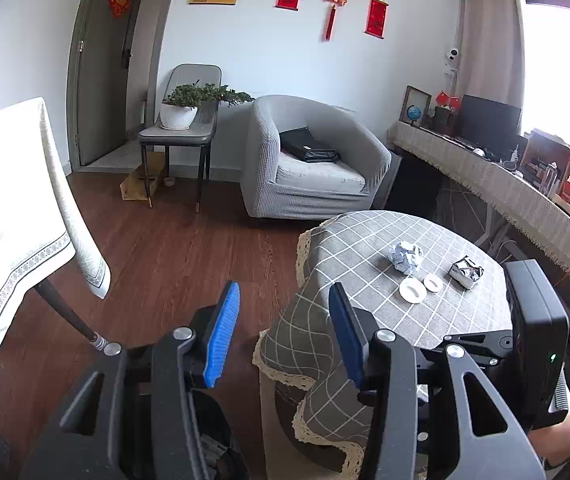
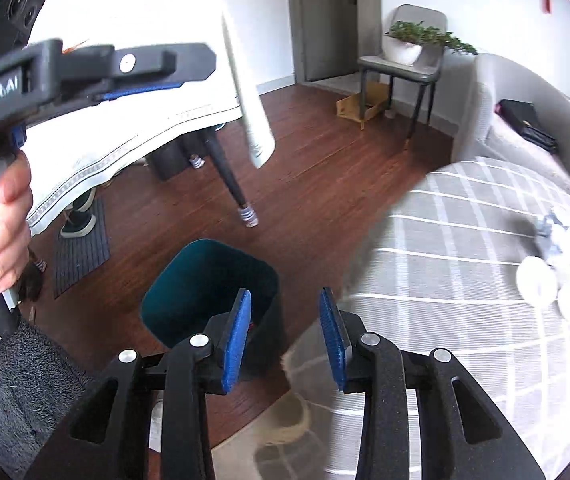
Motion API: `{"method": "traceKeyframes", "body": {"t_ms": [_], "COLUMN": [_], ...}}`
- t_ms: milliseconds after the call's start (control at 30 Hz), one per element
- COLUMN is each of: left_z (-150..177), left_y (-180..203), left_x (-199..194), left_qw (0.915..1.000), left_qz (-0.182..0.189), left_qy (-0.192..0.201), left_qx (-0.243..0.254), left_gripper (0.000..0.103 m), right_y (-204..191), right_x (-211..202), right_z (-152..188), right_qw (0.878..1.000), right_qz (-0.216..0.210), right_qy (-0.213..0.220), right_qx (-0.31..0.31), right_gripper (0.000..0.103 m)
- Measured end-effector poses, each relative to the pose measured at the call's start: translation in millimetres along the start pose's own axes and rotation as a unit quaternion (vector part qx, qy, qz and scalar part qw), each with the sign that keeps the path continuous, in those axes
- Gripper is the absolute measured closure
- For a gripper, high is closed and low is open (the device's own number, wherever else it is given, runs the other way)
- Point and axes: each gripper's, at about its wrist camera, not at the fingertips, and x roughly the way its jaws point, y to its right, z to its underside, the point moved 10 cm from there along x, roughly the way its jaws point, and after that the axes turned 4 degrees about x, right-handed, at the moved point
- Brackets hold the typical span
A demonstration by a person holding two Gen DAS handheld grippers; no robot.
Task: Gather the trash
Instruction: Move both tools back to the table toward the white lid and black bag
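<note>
Living room, wood floor. Round checked table (image 1: 365, 300) carries two crumpled paper wads (image 1: 406, 257) and two white lids (image 1: 413, 291), uncollected. Left tool (image 1: 283, 336) and right tool (image 2: 285, 340) both part-open, empty, right above the teal bin (image 2: 205, 280), presumably stationed floor-side for drops.

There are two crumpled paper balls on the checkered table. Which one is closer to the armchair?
The bluish-white crumpled ball is. It lies on the armchair side of the two white lids; the darker silvery wad lies on their far side, toward the long covered bench.

Both hand-held grippers (image 1: 283, 322) (image 2: 285, 334) gape, clasping nothing.
</note>
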Motion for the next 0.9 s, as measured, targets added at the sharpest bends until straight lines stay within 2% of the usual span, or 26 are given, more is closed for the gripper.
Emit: {"method": "traceKeyframes", "body": {"t_ms": [133, 300, 533, 567, 633, 700, 833, 900], "left_z": [-6.7, -12.5, -10.1, -8.2, -5.0, -3.1, 2.2, 4.9], "left_y": [22.0, 50.6, 82.4, 86.6, 97.2, 106.3, 125.8, 134.3], "left_x": [14.7, 32.9, 66.3, 72.6, 84.1, 93.2, 112.4, 121.5], "left_qw": [0.9999, 0.9996, 0.9986, 0.9982, 0.9974, 0.9966, 0.9942, 0.9926], "left_qz": [0.008, 0.016, 0.022, 0.023, 0.028, 0.032, 0.043, 0.039], "left_qy": [-0.004, -0.008, -0.028, -0.035, -0.046, -0.053, -0.072, -0.081], "left_qx": [0.006, 0.019, 0.040, 0.042, 0.048, 0.055, 0.068, 0.081], "left_gripper": [0.050, 0.036, 0.029, 0.028, 0.028, 0.027, 0.024, 0.024], "right_y": [33.4, 76.8, 131.6, 140.9, 157.2, 171.4, 198.1, 211.2], "right_x": [-20.4, -43.5, -64.6, -68.2, -73.0, -78.2, -88.2, -92.0], "right_z": [-3.0, -1.2, 7.3, 9.1, 10.6, 12.8, 18.4, 21.3], "right_qw": [1.000, 0.998, 0.994, 0.994, 0.992, 0.991, 0.988, 0.986], "right_qz": [0.016, 0.042, 0.075, 0.079, 0.090, 0.096, 0.108, 0.116], "right_qy": [0.013, 0.026, 0.035, 0.036, 0.040, 0.043, 0.046, 0.048], "right_qx": [0.015, 0.034, 0.066, 0.072, 0.080, 0.088, 0.104, 0.112], "right_gripper": [0.068, 0.068, 0.066, 0.064, 0.052, 0.049, 0.032, 0.027]}}
